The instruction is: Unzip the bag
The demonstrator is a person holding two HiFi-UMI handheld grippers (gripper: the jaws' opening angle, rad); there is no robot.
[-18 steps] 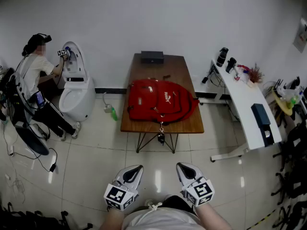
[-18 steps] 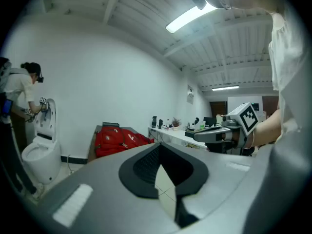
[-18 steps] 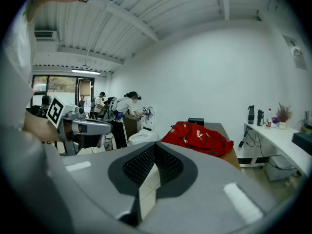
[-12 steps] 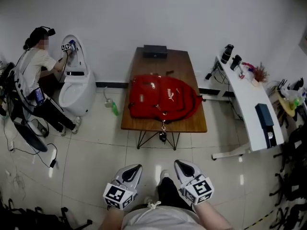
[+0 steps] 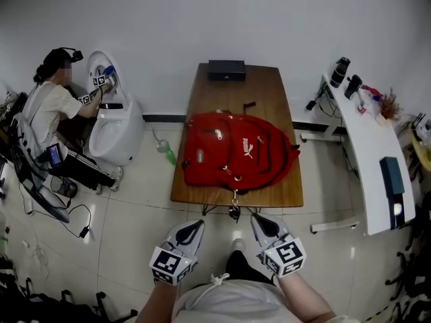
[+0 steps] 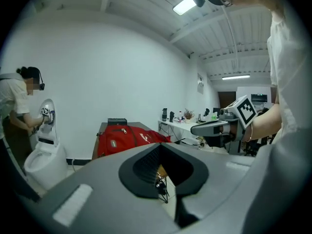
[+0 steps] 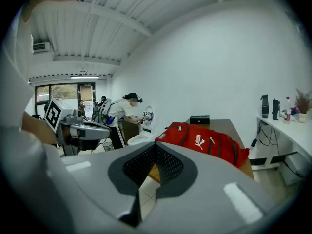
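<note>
I have stepped closer: the red fabric backpack [image 5: 236, 155] now lies just ahead, on the near half of the brown wooden counter [image 5: 259, 89]. My left gripper [image 5: 191, 229] and right gripper [image 5: 260, 223] hang short of its near edge, jaws pressed together on nothing. The zip is untouched, so the reach comes next.

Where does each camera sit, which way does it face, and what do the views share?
Head view: on the person's head, looking down at the red fabric backpack on the brown wooden table; left gripper, right gripper and forearms show.
Left gripper view: on the left gripper, facing the backpack over shut jaws; right gripper at right.
Right gripper view: on the right gripper, facing the backpack over shut jaws; left gripper at left.
Shared: all three show the backpack.
</note>
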